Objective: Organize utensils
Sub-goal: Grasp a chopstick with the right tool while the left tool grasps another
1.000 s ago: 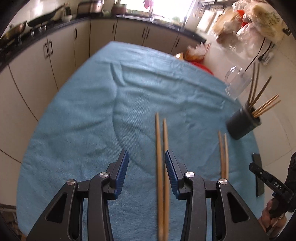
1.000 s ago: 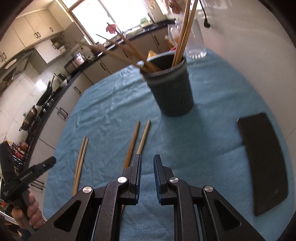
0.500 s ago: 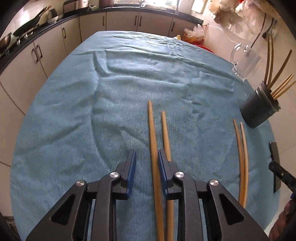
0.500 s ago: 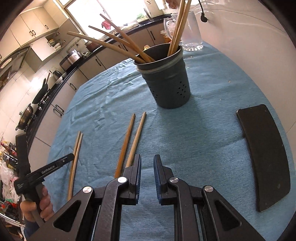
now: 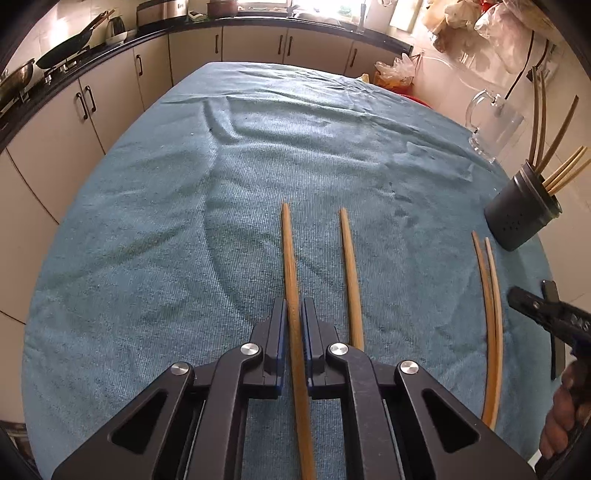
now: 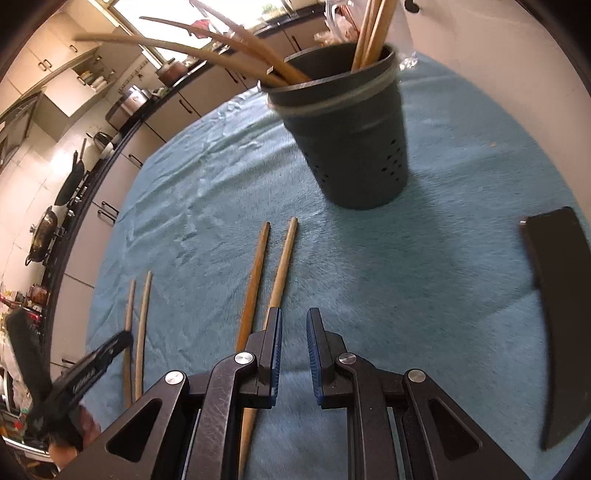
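The left tongs [image 5: 293,328] are pinched on 1 chopstick [image 5: 290,258] lying on the blue-covered bench [image 5: 147,221]; its partner [image 5: 349,269] lies just beside. The right tongs [image 6: 293,343] are almost pressed together, with nothing between them, near another pair [image 6: 273,273]. The pick-up step is judged in hand; next, a lift and a carry to the dark holder [image 6: 354,140] are called for.

Daylight poured in from a window [image 6: 155,22] behind the kitchen counter, blown out to white glare. The blue cloth [image 5: 184,206] was evenly lit, with soft shadows beside the dark holder [image 6: 354,133]. Fisheye bending curved every edge, and black corners vignetted both views. The right view's left edge was motion-blurred.
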